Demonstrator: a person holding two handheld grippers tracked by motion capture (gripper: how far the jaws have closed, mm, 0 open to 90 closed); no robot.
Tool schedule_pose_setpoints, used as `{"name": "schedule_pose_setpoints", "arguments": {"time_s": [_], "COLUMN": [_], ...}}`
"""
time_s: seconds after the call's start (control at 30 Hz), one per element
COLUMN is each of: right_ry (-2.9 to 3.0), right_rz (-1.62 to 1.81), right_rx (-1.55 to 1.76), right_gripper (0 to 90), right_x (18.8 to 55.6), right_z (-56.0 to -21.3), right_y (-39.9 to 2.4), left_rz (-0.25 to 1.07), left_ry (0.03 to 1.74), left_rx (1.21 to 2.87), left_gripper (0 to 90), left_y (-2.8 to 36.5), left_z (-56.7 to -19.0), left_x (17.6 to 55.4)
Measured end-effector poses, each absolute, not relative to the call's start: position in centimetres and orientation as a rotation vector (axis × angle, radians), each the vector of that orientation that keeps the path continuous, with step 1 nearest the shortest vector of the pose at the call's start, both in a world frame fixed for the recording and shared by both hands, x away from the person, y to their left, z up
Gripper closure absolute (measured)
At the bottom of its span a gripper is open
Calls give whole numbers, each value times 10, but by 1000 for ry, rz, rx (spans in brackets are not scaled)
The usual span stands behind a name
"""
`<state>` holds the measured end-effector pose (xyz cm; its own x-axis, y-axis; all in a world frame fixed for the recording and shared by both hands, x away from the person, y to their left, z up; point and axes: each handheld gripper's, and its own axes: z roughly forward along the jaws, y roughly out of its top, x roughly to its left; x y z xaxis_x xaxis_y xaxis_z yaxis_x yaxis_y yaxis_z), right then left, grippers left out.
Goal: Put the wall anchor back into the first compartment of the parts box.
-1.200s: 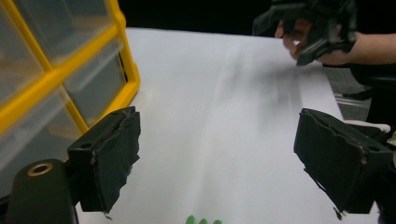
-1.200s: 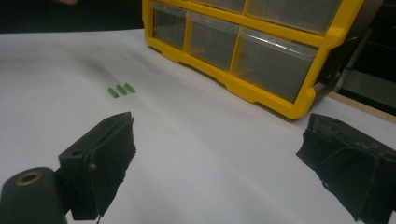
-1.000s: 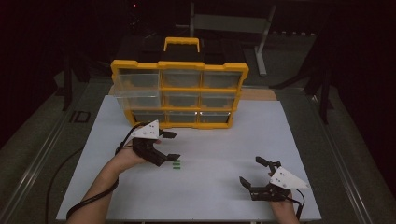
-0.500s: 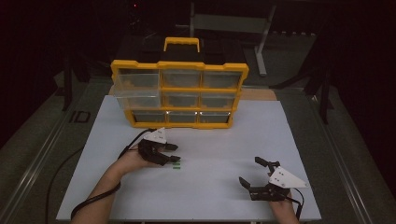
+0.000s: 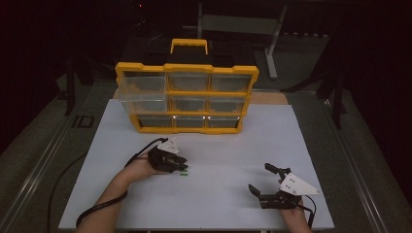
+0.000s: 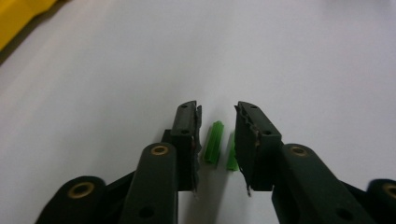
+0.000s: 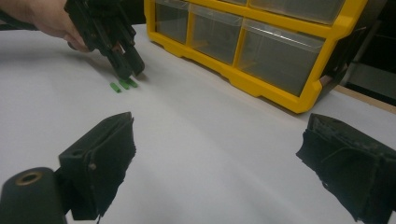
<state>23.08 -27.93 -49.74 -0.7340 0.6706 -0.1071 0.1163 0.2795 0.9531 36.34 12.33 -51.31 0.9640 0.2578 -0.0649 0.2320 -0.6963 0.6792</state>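
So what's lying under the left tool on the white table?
Small green plastic pieces: two sit between the left tool's jaws, apart from both pads, and the right gripper view shows a third beside them. The jaws have just been closing. Anything beneath the tool's body is covered.

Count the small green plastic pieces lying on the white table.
3. Two green pieces lie side by side between the jaws of the left gripper; a third lies just outside them on the table. More may be hidden under the gripper.

I see a yellow organizer case (image 5: 187,99) with clear drawers standing upright at the far side of the white counter (image 5: 218,194), its upper-left drawer (image 5: 142,87) pulled out.
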Motion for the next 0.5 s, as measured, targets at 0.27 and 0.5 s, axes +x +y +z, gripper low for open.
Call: {"name": "schedule_pose_setpoints", "arguments": {"time_s": [0.27, 0.5], "right_ry": [2054, 2062], "right_rz": [1470, 1464], "right_rx": [707, 706], "right_gripper": [94, 94], "right_x": [231, 231], "right_z": [-497, -498], "right_y": [-280, -279], "left_rz": [84, 83], "left_ry": [313, 291], "left_rx": [2424, 2457], "left_gripper": [755, 833], "left_y": [117, 112], "left_z": [-515, -512], "left_x": [366, 366]}}
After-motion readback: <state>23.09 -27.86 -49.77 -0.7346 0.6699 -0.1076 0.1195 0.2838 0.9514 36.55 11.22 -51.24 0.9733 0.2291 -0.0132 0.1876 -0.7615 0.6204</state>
